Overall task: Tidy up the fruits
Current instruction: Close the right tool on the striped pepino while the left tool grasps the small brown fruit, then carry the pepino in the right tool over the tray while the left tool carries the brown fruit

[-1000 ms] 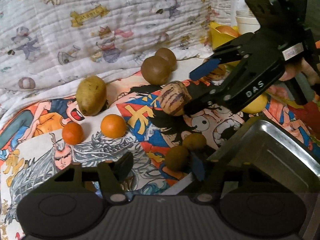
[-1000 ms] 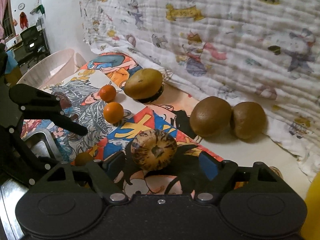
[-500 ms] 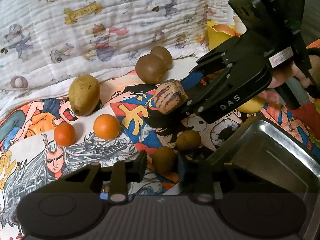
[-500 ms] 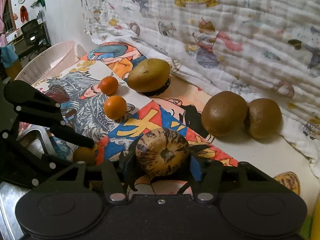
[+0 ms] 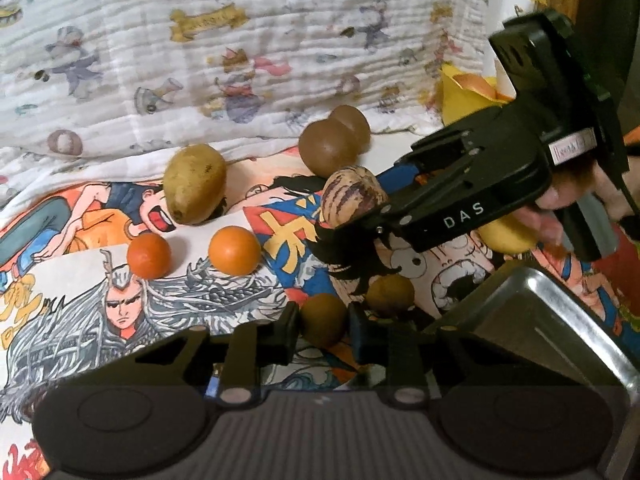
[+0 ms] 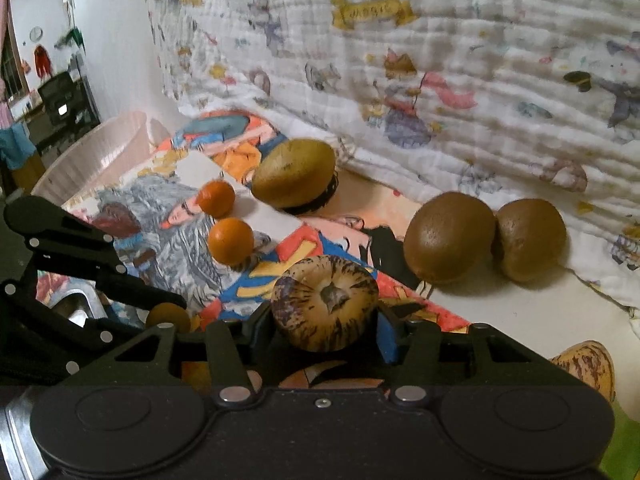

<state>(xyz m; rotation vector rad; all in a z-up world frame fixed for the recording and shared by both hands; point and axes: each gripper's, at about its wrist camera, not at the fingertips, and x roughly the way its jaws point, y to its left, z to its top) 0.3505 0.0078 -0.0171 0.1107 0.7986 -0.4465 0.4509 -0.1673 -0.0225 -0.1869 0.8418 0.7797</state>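
My right gripper (image 6: 325, 322) is shut on a tan, purple-streaked striped melon (image 6: 325, 302) and holds it above the cartoon cloth; it also shows in the left wrist view (image 5: 354, 196). My left gripper (image 5: 322, 322) is shut on a small brown fruit (image 5: 322, 318) low over the cloth, with a second small brown fruit (image 5: 390, 290) just right of it. On the cloth lie two oranges (image 5: 234, 250) (image 5: 149, 255), a yellow-green mango (image 5: 195, 182) and two brown round fruits (image 5: 328, 152) (image 5: 352, 124).
A metal tray (image 5: 560, 320) sits at the lower right in the left wrist view. A second striped melon (image 6: 586, 368) lies at the right edge in the right wrist view. A printed white blanket (image 5: 240, 40) rises behind the fruit. A yellow container (image 5: 460, 96) stands at back right.
My left gripper's fingers closed around the small brown fruit. My right gripper closed on the striped melon and lifted it slightly off the cloth.
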